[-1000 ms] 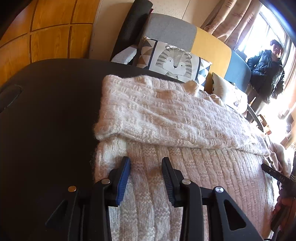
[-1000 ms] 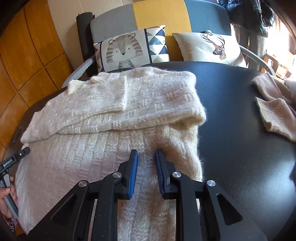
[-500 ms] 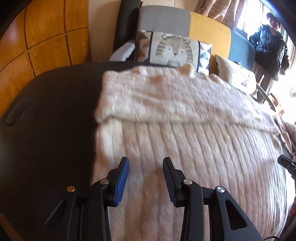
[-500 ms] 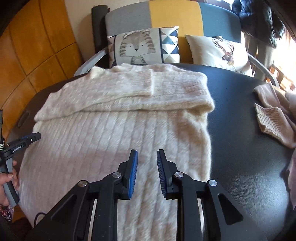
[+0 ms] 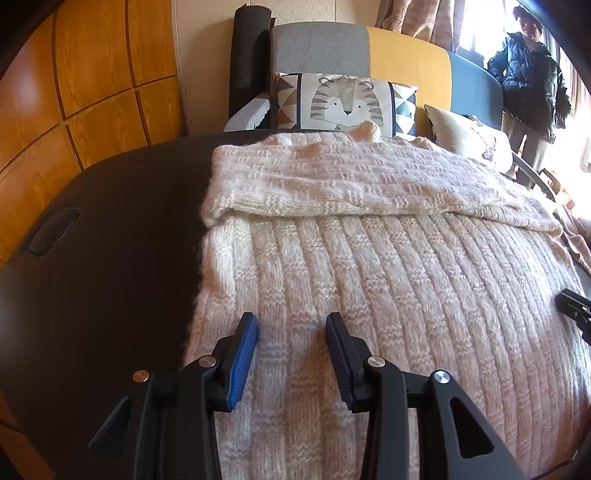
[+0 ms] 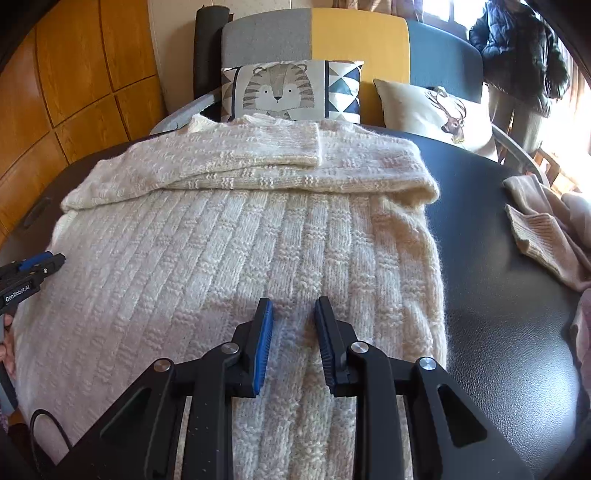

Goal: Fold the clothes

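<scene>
Left wrist view: a cream knitted sweater (image 5: 369, 266) lies spread flat on the dark round tabletop (image 5: 110, 258), its sleeves folded across the far part of the body so that one cuff overlaps the other sleeve, as the right wrist view shows (image 6: 310, 147). The left claw (image 5: 291, 321) hangs over the sweater's near left part with its jaws parted a moderate way and nothing between the blue-faced pads; whether the tips touch the knit cannot be told. The right claw (image 6: 293, 304) sits over the sweater's near right part, its narrower gap also empty, the jaws easing apart. Each claw's tip shows at the edge of the other's view. To the right on the tabletop, apart from the sweater, lies a heap of pinkish-beige knitwear (image 6: 546, 229). Beyond the tabletop stands a grey, yellow and blue sofa (image 6: 354, 33) with a tiger cushion (image 6: 284, 92) and a deer cushion (image 6: 436, 110). A person in a dark puffer jacket (image 5: 528, 77) stands near the bright window.
</scene>
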Tool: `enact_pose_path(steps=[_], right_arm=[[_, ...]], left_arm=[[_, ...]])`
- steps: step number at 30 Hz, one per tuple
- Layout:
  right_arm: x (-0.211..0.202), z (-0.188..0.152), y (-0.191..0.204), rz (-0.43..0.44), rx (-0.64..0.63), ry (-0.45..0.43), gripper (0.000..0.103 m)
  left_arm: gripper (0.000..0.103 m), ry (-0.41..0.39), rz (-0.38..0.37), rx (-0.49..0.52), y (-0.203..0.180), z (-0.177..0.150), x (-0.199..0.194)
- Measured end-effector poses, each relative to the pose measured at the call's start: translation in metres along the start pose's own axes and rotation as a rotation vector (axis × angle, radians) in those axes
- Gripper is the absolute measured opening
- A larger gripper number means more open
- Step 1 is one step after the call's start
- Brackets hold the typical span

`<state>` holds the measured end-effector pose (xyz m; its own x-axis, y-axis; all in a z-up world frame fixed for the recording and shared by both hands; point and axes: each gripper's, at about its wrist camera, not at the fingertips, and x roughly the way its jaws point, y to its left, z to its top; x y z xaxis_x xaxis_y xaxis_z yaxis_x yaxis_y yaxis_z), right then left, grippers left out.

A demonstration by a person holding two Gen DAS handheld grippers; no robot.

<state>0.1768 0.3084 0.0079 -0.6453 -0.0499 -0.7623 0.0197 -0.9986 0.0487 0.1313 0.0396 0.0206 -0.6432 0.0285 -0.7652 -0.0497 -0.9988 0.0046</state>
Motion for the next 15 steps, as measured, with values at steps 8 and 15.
enact_pose_path(steps=[8, 15], right_arm=[[0.000, 0.000, -0.004, 0.022, 0.022, -0.004, 0.026], [-0.030, -0.003, -0.006, 0.142, 0.113, -0.013, 0.044]], left_arm=[[0.039, 0.005, 0.020, -0.012, 0.010, -0.010, -0.009], [0.039, -0.004, -0.066, -0.065, 0.018, -0.028, -0.032]])
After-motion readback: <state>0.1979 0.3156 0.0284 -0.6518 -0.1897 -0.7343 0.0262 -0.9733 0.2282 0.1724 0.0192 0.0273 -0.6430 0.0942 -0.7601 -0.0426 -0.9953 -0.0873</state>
